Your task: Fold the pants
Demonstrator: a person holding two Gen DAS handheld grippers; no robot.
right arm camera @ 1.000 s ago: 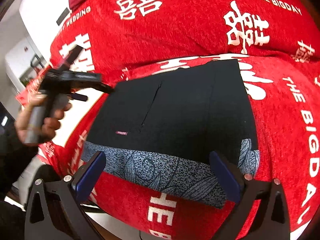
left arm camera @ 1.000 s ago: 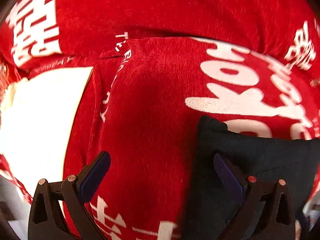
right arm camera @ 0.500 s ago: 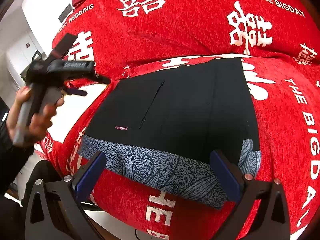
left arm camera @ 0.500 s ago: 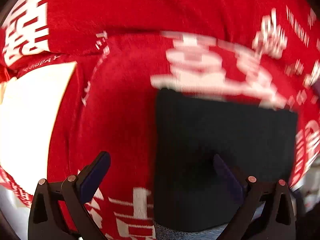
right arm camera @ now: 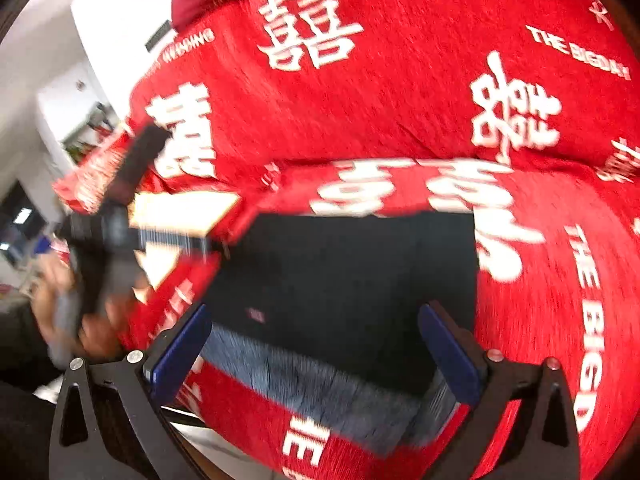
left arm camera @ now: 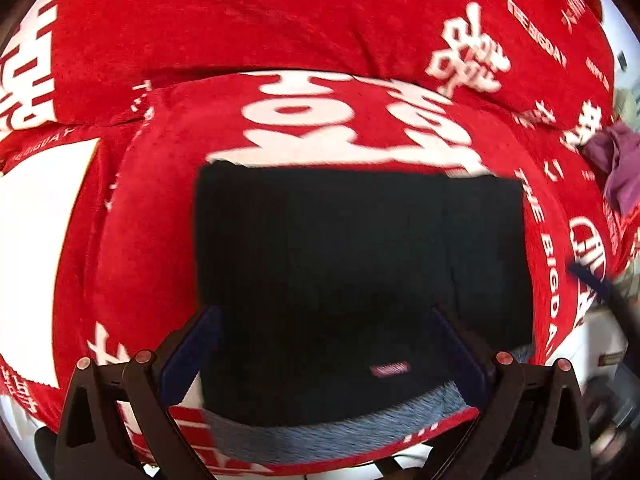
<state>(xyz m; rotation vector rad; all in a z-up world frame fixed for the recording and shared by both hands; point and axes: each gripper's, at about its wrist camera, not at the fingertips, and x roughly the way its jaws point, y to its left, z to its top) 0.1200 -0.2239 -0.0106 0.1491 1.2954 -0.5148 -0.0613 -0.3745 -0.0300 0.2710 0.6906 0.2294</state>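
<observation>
The black pants (left arm camera: 360, 280) lie folded into a flat rectangle on the red sofa seat (left arm camera: 152, 240), with a grey-blue patterned waistband (left arm camera: 340, 432) along the near edge and a small red label (left arm camera: 390, 369) close to it. My left gripper (left arm camera: 324, 344) hangs open above the near part of the pants, nothing between its blue pads. In the right wrist view the same pants (right arm camera: 352, 280) lie ahead, and my right gripper (right arm camera: 316, 344) is open over the waistband (right arm camera: 320, 384). The left gripper (right arm camera: 120, 216) and the hand holding it show blurred at the left.
The sofa's red cover with white characters rises into a backrest (right arm camera: 400, 92) behind the seat. A purple cloth (left arm camera: 620, 168) lies at the right end of the sofa. A pale board-like patch (right arm camera: 180, 216) sits left of the pants. White walls and room clutter (right arm camera: 48, 120) lie beyond.
The left gripper has swung right, from beside the pants to over their middle. The right gripper has moved closer and lower toward the waistband. Both stay open.
</observation>
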